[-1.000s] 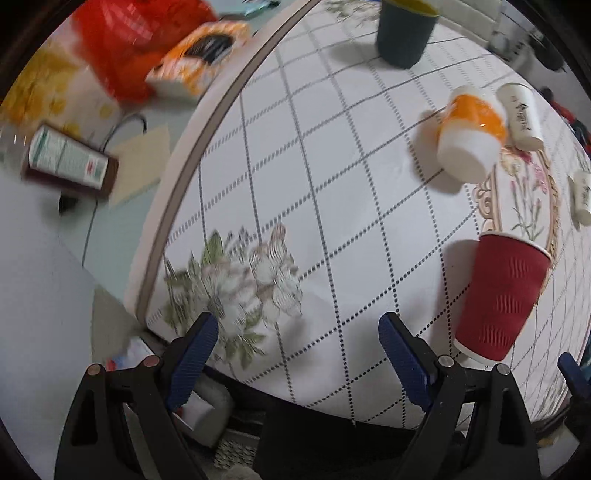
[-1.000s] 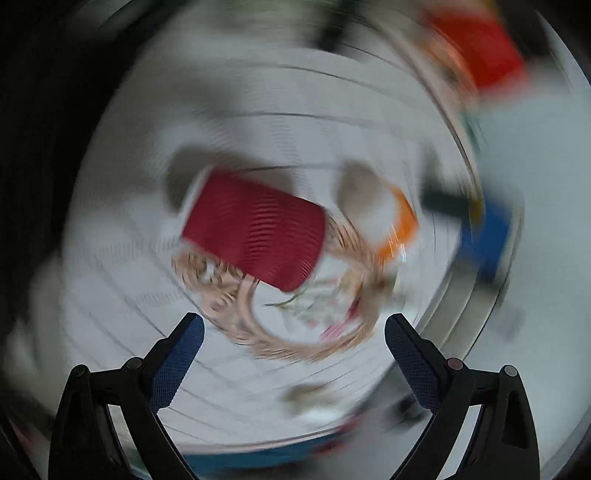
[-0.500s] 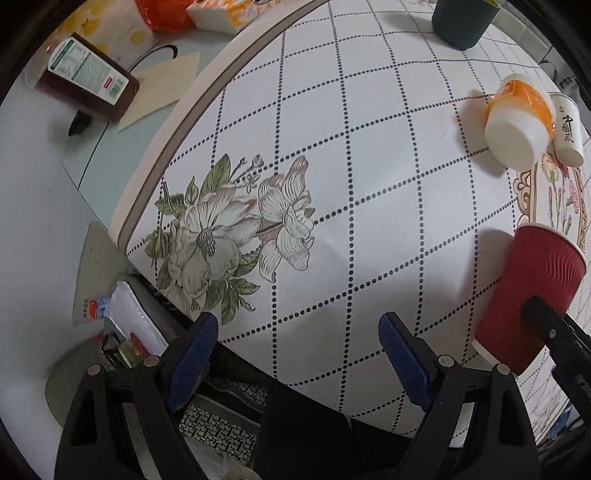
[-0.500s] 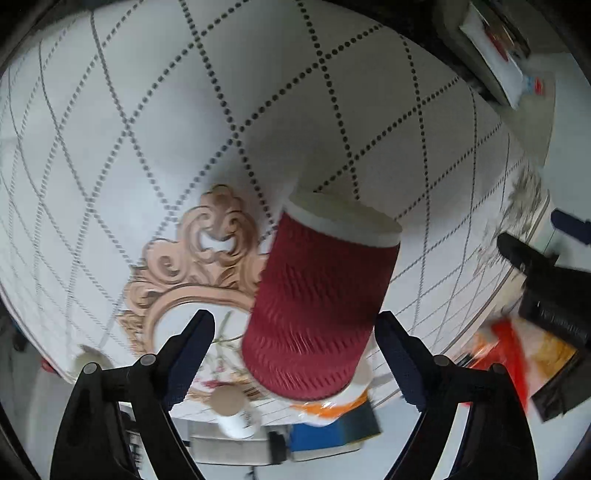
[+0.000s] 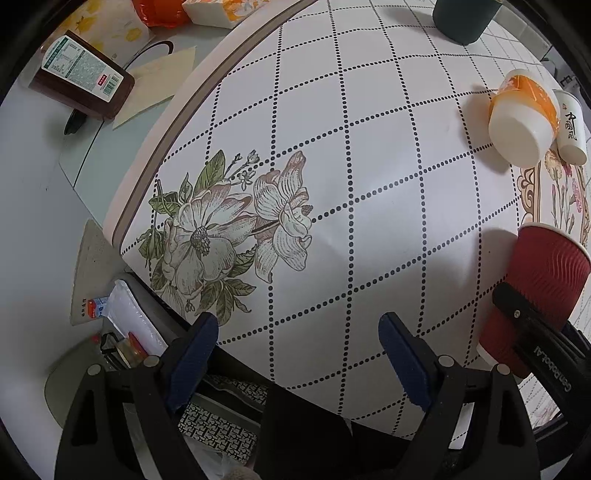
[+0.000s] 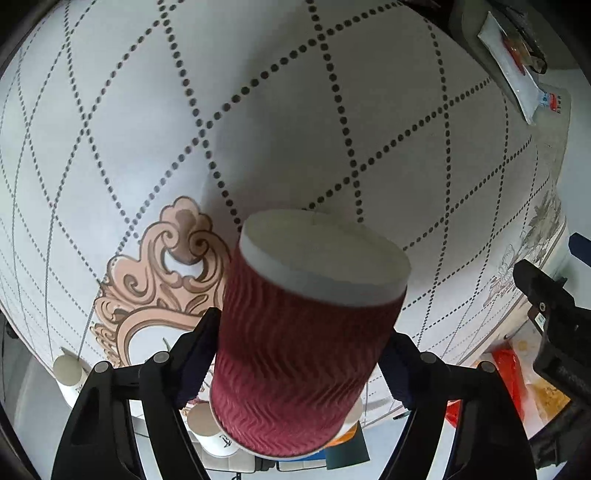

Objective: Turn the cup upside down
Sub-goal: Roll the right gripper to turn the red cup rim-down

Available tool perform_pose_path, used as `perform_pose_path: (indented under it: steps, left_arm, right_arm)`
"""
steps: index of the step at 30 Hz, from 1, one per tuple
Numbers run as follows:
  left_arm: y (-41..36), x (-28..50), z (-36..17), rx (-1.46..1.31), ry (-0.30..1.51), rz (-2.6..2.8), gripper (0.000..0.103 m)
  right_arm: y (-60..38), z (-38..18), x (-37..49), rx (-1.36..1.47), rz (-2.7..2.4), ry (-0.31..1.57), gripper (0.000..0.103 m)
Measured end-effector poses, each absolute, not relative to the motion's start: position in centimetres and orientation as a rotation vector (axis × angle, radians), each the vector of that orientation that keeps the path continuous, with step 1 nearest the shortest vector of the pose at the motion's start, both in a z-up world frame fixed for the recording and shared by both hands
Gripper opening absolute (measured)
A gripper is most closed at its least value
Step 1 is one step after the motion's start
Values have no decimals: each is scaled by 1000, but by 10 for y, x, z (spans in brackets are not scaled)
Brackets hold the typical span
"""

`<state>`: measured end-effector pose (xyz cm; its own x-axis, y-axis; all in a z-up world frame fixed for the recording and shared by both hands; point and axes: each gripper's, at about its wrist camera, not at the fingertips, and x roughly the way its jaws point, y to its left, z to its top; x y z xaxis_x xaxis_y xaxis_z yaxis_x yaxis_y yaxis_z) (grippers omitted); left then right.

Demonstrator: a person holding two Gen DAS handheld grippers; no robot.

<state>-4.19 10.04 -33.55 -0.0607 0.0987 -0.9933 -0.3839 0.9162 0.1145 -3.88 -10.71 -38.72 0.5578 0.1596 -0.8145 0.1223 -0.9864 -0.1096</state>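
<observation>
A red ribbed paper cup (image 6: 303, 354) with a white base fills the lower middle of the right wrist view. It sits between the fingers of my right gripper (image 6: 299, 354), which is shut on it. Its white base (image 6: 325, 266) points away from the camera toward the tablecloth. In the left wrist view the same cup (image 5: 543, 291) is at the right edge, with a black finger of the right gripper (image 5: 524, 314) across it. My left gripper (image 5: 299, 354) is open and empty over the table's near edge.
A white tablecloth (image 5: 369, 147) with dotted diamonds and flower prints covers the round table. An orange and white cup (image 5: 524, 114) lies on its side beside a small white cup (image 5: 570, 129). A dark green cup (image 5: 465, 18) stands at the far edge. A brown bottle (image 5: 81, 77) lies off the table.
My right gripper has moved in around the red cup and closed on it. The left gripper has shifted slightly; the cup sits closer to the right edge of its view.
</observation>
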Motion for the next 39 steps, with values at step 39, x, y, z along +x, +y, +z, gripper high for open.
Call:
perform_pose_path:
  steps: [39]
  left_arm:
    - [13,18,-301,-4,1549,178,89]
  right_arm:
    - [-103,-383,-7,-1851,1003,1265,77]
